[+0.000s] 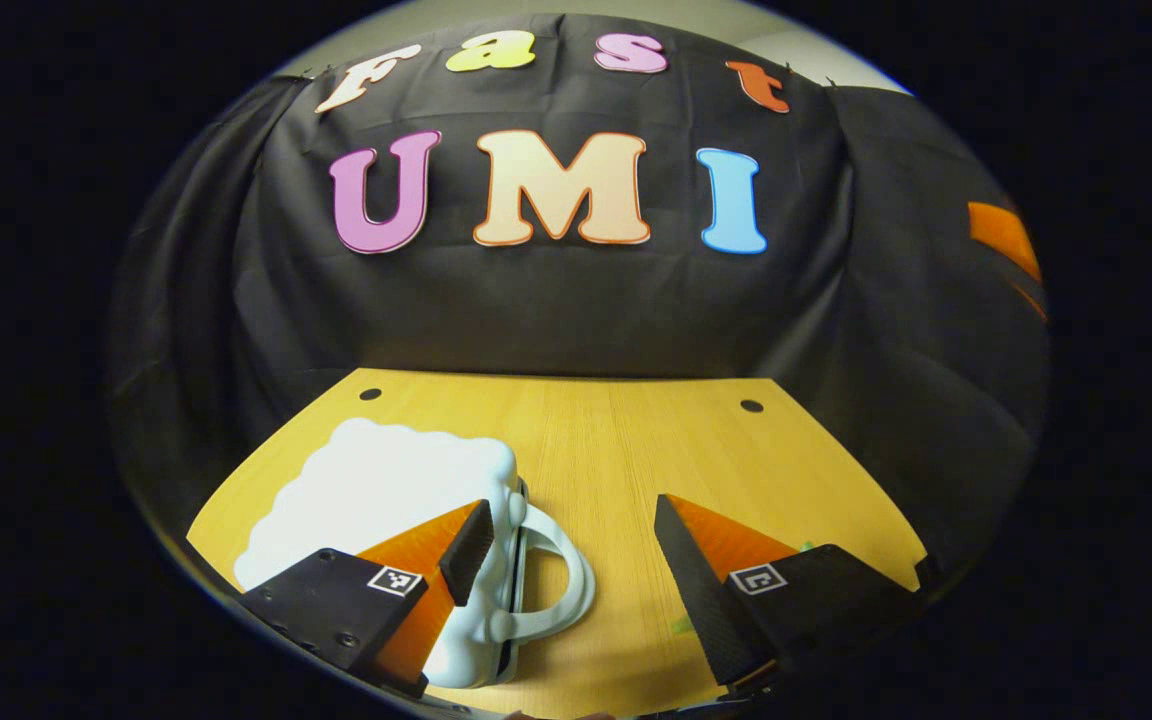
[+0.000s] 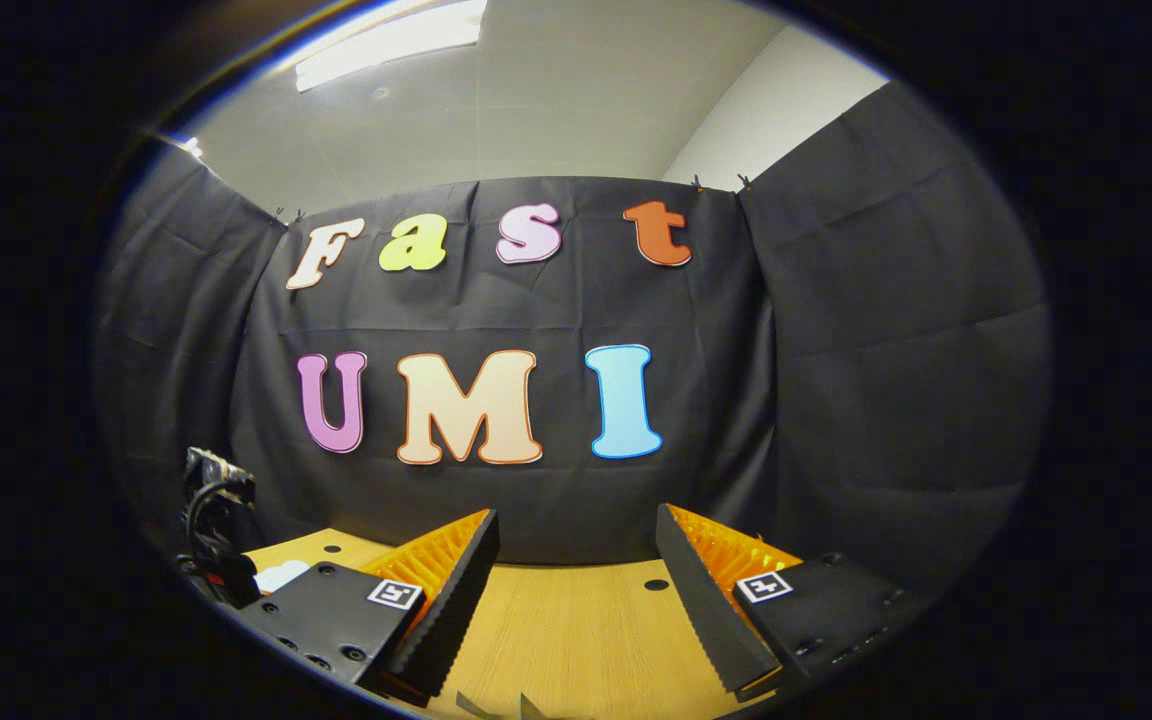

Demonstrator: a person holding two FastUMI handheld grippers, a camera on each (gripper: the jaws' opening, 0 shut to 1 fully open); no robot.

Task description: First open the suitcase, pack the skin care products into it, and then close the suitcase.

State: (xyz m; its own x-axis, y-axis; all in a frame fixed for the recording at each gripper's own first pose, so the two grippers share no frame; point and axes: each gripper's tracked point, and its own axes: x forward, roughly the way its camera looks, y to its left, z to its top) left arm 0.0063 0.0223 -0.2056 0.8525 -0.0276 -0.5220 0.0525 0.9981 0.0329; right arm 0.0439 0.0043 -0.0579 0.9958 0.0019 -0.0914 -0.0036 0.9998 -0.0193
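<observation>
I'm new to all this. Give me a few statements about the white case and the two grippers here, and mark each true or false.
1. The white suitcase lies flat on the wooden table with its lid shut. True.
2. The left gripper is clamped on the suitcase's handle. False: its fingers are spread apart, and the handle lies between them, ungripped.
3. The right gripper is open and holds nothing. True.
4. Skin care bottles stand on the table beside the suitcase. False: none can be seen on the table in either view.
5. The right gripper view looks higher up, taking in the ceiling light. True.
</observation>
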